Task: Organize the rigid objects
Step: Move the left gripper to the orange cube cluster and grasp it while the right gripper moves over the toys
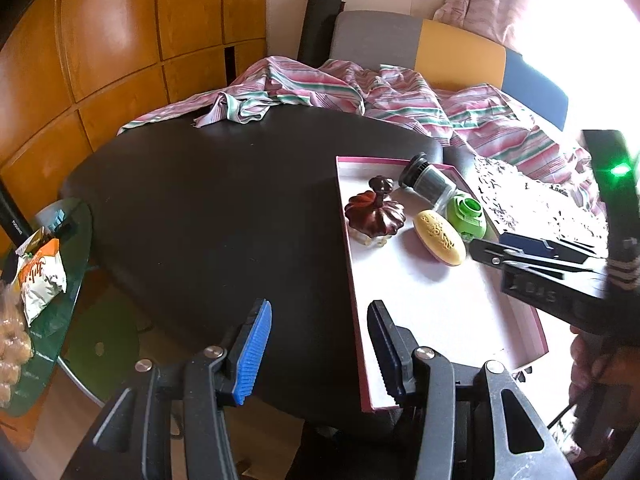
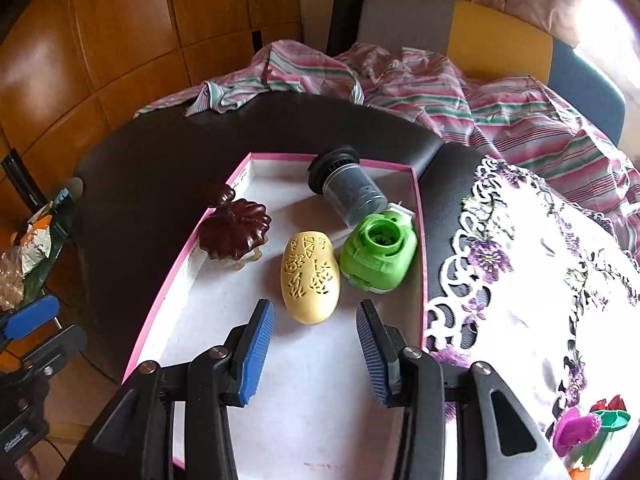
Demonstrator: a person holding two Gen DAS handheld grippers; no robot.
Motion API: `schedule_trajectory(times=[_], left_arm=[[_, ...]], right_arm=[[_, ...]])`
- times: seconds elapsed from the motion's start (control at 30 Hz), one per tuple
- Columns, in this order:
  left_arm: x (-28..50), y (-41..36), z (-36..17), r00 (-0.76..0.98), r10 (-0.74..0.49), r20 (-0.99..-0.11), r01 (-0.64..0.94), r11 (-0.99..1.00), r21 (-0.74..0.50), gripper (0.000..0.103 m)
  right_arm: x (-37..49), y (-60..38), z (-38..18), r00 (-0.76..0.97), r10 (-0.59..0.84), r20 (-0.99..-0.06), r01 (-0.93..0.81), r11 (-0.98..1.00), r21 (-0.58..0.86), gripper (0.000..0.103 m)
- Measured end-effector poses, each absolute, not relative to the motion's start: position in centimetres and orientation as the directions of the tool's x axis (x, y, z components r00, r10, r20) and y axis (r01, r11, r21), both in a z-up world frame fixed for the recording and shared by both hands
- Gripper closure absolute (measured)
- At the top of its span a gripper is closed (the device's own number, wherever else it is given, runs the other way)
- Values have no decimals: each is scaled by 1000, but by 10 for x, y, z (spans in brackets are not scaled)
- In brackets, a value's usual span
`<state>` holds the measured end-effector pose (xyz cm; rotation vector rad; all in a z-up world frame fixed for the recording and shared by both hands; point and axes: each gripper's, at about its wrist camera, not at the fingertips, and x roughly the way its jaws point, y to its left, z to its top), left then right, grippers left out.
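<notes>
The pink-edged tray [image 2: 418,216] lies on the dark table [image 1: 208,200] and it holds 4 rigid objects. A yellow carved egg-shaped piece [image 2: 310,282] is in the middle, with a green plastic part [image 2: 378,258] just beside it on the right. A brown pumpkin-shaped dish [image 2: 236,232] stands at the left wall of the tray, and a dark cylinder jar [image 2: 346,188] lies on its side toward the far end.

The right gripper [image 2: 316,350] hovers over the near, bare part of the tray with its jaws wide open and nothing between them; the yellow piece is just in front. The left gripper [image 1: 320,354] is also open and empty, over the table at the tray's left edge.

Judging from this, the task looks well advanced: 4 objects are already collected. Some small colourful plastic items [image 2: 588,430] still lie on the white lace cloth [image 2: 532,280] at the right, so a few things probably remain. Behind, a striped fabric [image 2: 460,92] is crumpled.
</notes>
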<state>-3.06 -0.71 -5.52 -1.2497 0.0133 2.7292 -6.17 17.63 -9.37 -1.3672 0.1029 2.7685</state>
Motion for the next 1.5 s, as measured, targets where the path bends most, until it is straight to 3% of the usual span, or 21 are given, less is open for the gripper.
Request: schedule_trajectory(times=[0.53,0.63,1.2,1.5], left_arm=[[-27,17,-54,-637,151,-756,-204,-979,-23,51],[-26,23,-52,-641,158,-751,-220,-975,-18,47],[-28,80,-41,-617,261,-742,-372,-928,-17,46],[-12,158,-42,-501,393,-771,-585,-811,-33,42]], right_arm=[[17,259,-65,-626,80,-776,-236,-967,91,60],[36,288,-58,-621,109,-776,-304,-946,110,60],[206,436,-49,-453,375,-809,-756,-642,125,60],[254,467,-67,-578,280,-766,-786,-444,431,60]])
